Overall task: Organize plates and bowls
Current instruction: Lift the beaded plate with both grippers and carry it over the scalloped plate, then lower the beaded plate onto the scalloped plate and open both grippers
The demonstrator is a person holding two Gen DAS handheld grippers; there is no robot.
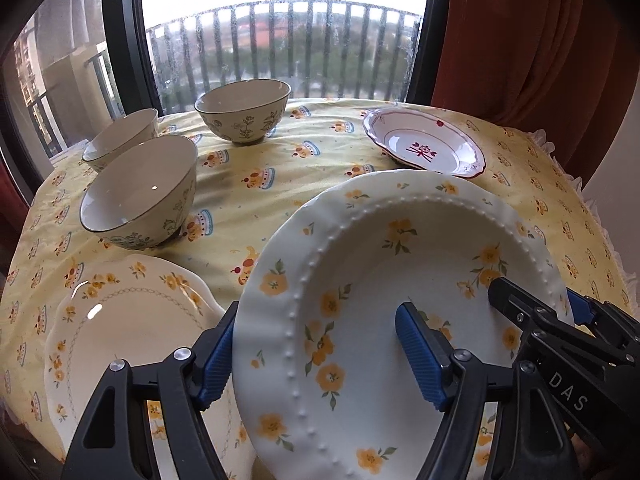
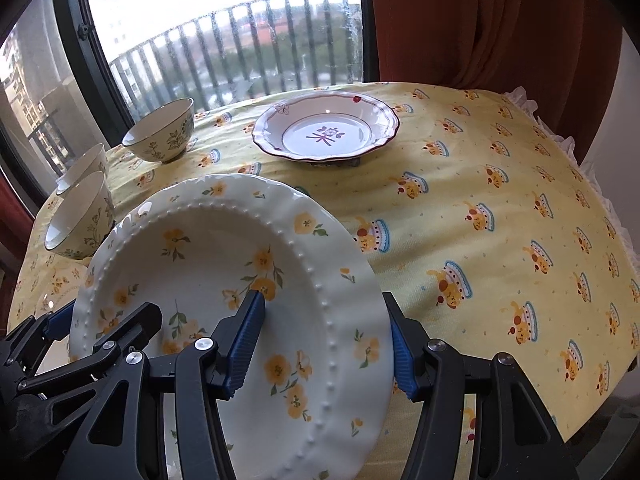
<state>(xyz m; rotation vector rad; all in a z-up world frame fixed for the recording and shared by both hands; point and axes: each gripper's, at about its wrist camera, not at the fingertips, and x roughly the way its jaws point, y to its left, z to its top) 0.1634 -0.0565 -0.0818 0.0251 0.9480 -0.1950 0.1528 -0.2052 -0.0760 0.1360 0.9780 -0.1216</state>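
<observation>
Both tongs, left (image 1: 320, 356) and right (image 2: 324, 344), grasp the raised plate (image 1: 360, 280); next, stacking it on another plate (image 1: 120, 320).

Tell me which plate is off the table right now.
The beaded yellow-flower plate, gripped on opposite rims by both jaws. The scalloped yellow plate and the red-trimmed plate rest on the tablecloth.

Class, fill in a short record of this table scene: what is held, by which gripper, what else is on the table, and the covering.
held item: yellow-flowered plate, tilted and off the table
left gripper: shut on the plate's left rim
right gripper: shut on the plate's right rim
bowls: three floral bowls, far left, standing apart and unstacked
other plates: red-rimmed plate at the far side; second yellow-flowered plate on the near left
covering: yellow printed tablecloth
</observation>
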